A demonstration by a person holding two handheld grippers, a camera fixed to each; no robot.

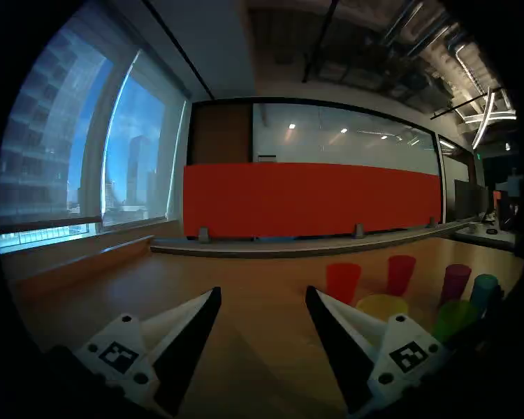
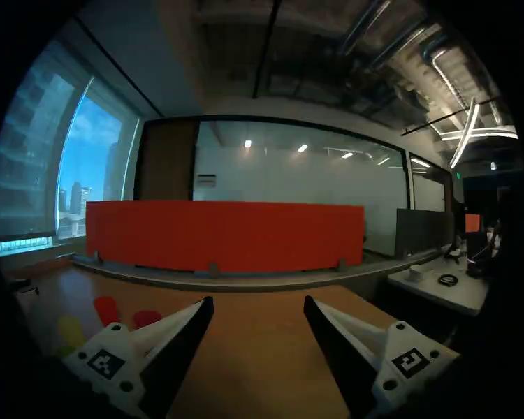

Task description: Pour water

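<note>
Several coloured plastic cups stand on the wooden table at the right of the left gripper view: an orange-red cup, a red cup, a yellow cup, a purple cup, a teal cup and a green cup. My left gripper is open, with nothing between its fingers, left of the cups. In the right gripper view, my right gripper is open and holds nothing; a red cup, another red cup and a yellow cup show at lower left beside its left finger.
A long orange partition stands along the far edge of the wooden table. Large windows are on the left. A neighbouring desk with small items lies to the right.
</note>
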